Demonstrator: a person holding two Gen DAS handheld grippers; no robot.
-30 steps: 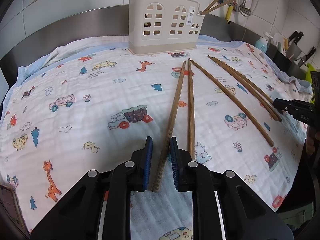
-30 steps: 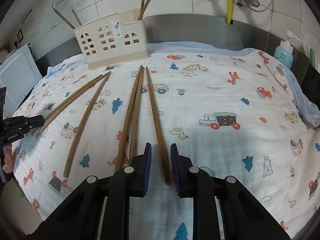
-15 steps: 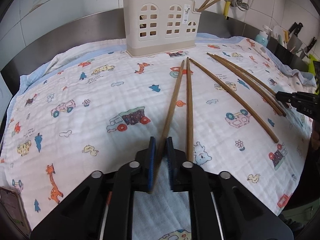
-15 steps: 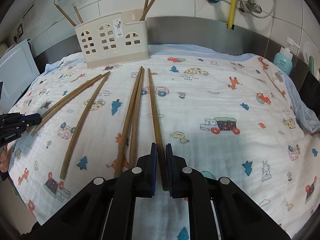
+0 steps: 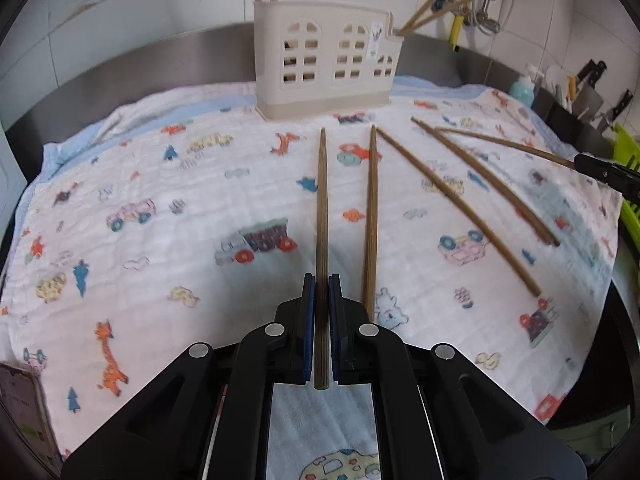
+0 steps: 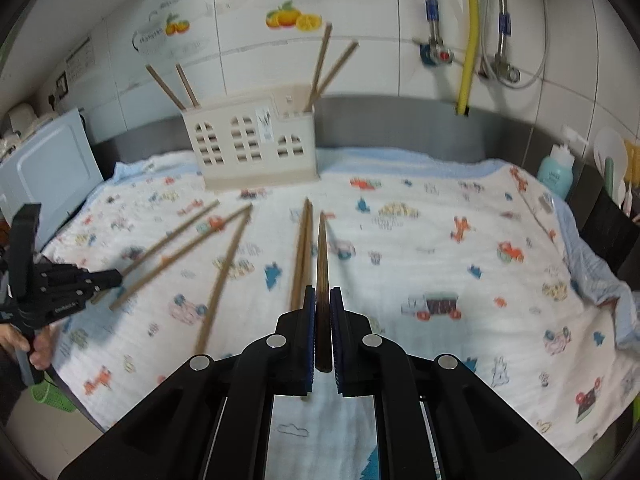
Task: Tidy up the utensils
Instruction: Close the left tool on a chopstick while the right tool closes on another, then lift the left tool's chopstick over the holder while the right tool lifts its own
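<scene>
Wooden chopstick [image 5: 321, 216] clamped in left tool [image 5: 321, 280], pointing forward

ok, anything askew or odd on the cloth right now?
Nothing damaged or spilled. Loose brown wooden chopsticks lie fanned at different angles on the cartoon-print cloth, not paired. Each gripper, left and right, is shut on one chopstick. The cream plastic utensil holder stands upright with four sticks in it.
</scene>
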